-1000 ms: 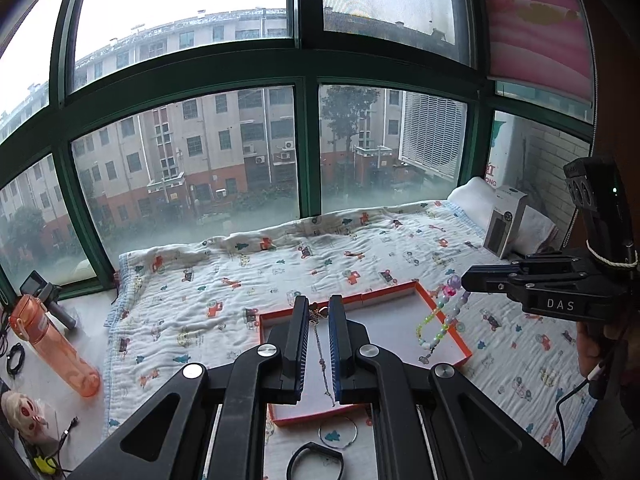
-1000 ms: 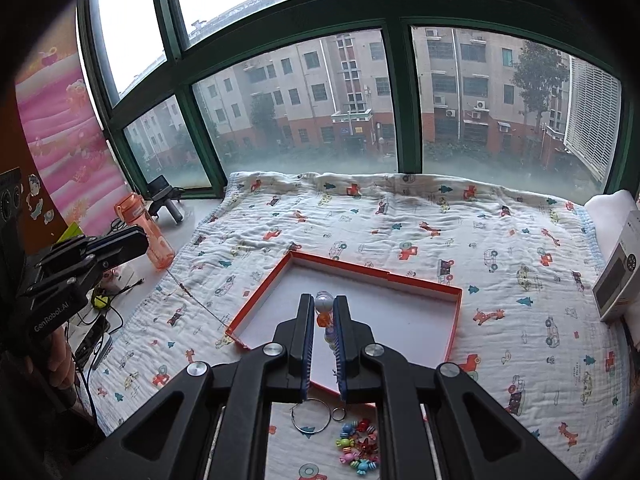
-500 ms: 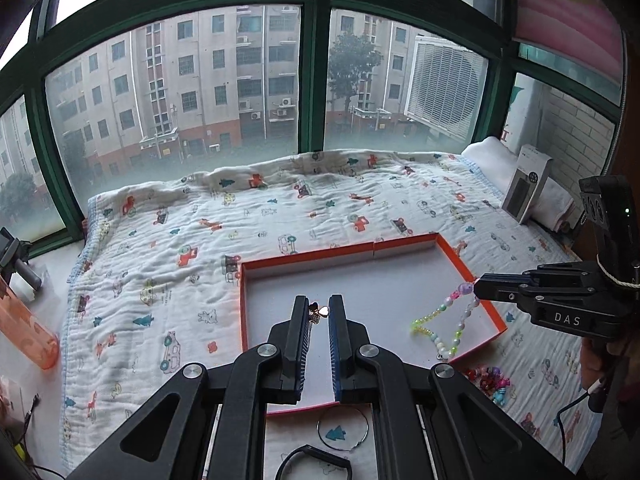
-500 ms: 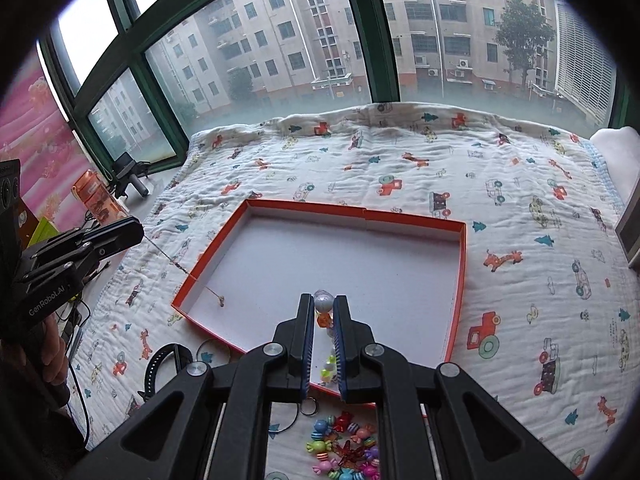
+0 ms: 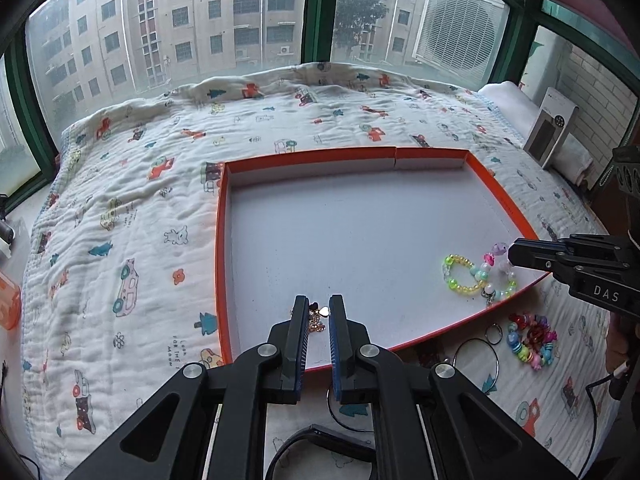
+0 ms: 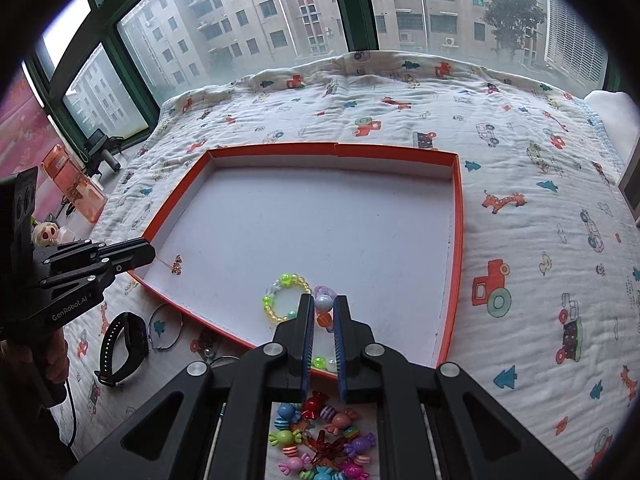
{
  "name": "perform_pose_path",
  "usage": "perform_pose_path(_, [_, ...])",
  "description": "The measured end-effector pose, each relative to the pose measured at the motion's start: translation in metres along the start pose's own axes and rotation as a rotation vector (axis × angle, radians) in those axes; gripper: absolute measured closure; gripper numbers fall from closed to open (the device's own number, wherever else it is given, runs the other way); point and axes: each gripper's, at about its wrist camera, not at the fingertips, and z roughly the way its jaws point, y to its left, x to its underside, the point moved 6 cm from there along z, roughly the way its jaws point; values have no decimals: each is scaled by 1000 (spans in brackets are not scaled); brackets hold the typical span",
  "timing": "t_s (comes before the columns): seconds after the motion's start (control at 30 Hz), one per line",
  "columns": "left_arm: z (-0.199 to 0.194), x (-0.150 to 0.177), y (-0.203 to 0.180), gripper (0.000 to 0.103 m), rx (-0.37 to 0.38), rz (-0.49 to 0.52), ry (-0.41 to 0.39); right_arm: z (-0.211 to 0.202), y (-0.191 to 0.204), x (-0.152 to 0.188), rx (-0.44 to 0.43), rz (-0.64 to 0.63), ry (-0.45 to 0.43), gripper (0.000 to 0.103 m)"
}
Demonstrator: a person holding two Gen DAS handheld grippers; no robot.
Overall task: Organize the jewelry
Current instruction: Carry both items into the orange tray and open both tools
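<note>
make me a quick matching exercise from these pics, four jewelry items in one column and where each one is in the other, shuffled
Column one
1. gold chain necklace
2. beaded bracelet
3. black wristband
4. candy-bead bracelet

Column two
A. on the blanket, outside the tray's near left edge
B. lying in the orange tray, one end between the right hand-held gripper fingers
C. on the blanket, just outside the tray's near edge, under the right hand-held gripper
D. hanging from the left hand-held gripper into the tray's near left corner

Pairs: 1-D, 2-B, 3-A, 4-C
</note>
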Motion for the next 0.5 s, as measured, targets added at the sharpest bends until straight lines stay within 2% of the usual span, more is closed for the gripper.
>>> perform_pose_path(0.3, [15, 14, 14, 89, 7, -47, 54, 6, 3, 3, 7, -11, 10, 91])
perform_pose_path(0.37, [14, 14, 15, 82, 2, -45, 56, 7, 2, 3, 12, -9, 14, 90])
perform_pose_path(0.43, [11, 14, 15, 61, -7, -46, 53, 7, 1, 3, 23, -11, 15, 87])
perform_pose_path(0.5, [5, 14, 15, 52, -11, -47, 40, 4, 1, 2, 31, -11, 9, 80])
